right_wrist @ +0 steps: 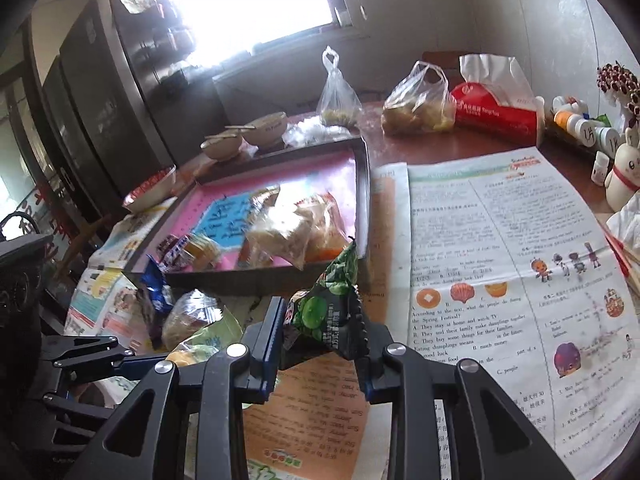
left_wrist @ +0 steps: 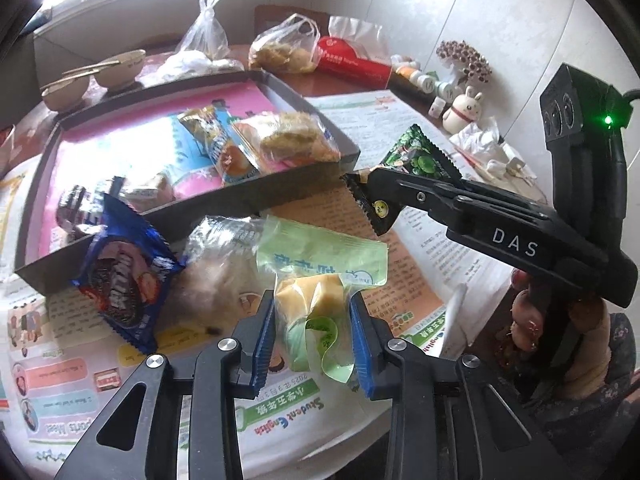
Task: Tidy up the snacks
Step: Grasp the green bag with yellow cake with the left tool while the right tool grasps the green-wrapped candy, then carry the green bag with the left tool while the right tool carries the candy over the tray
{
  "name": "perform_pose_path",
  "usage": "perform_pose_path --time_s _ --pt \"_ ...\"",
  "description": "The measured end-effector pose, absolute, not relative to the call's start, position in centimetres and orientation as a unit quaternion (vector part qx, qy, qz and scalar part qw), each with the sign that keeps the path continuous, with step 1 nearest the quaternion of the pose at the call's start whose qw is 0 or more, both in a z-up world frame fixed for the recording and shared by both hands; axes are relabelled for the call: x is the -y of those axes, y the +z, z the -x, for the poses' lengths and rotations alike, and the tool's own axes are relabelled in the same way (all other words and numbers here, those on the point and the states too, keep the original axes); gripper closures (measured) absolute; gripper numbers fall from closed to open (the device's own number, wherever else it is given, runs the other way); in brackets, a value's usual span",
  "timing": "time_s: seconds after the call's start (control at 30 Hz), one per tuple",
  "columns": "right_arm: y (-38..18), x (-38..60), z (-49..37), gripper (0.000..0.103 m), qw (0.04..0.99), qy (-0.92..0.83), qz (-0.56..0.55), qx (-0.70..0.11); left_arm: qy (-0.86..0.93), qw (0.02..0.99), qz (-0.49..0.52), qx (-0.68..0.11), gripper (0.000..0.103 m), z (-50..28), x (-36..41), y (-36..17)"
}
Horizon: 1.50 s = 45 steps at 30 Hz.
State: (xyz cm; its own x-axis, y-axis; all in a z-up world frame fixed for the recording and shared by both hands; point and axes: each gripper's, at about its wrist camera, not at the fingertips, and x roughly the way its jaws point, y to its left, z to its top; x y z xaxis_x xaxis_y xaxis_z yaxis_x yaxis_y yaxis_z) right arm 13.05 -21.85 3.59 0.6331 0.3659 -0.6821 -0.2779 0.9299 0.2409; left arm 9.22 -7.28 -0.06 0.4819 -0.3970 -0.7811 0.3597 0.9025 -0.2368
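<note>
Snack packets (left_wrist: 316, 300) beside dark tray (left_wrist: 256, 196)

The left gripper (left_wrist: 314, 332) is clamped tight at six o'clock, while the hand-held right gripper (right_wrist: 320, 334) angles downward, likewise clamped.

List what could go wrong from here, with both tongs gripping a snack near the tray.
1. The right tongs pinch the green-black packet by its lower end only; it could slip or swing out before reaching the tray.
2. The left tongs squeeze the pale green wrapped cake, which looks soft and could be crushed.
3. Lifting it may drag the blue cookie packet or the clear bag beside it.
</note>
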Motion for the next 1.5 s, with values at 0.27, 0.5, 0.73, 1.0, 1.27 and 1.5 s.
perform_pose_path --time_s 0.27,0.5,0.73,1.0,1.27,1.5 --pt "5.0 20.5 -12.2 0.072 0.905 0.191 -0.049 -0.377 -0.214 0.877 0.04 -0.429 0.068 -8.1 4.7 2.4" --pt "5.8 19.7 -11.9 0.072 0.908 0.196 -0.044 -0.368 -0.195 0.891 0.059 -0.406 0.068 -7.9 2.2 4.1" --pt "6.6 19.1 -11.9 0.072 0.91 0.202 -0.042 -0.359 -0.174 0.9 0.079 -0.392 0.068 -8.4 0.0 5.1" --pt "7.0 18.1 -12.0 0.073 0.911 0.21 -0.038 -0.354 -0.133 0.913 0.102 -0.372 0.068 -8.8 -3.5 6.0" --pt "6.9 17.0 -13.1 0.089 0.913 0.213 -0.031 -0.345 -0.101 0.918 0.123 -0.363 0.068 -9.5 -6.0 5.9" --pt "5.1 18.1 -12.9 0.088 0.907 0.212 -0.014 -0.363 -0.103 0.915 0.125 -0.369 0.068 -10.1 -6.3 5.2"
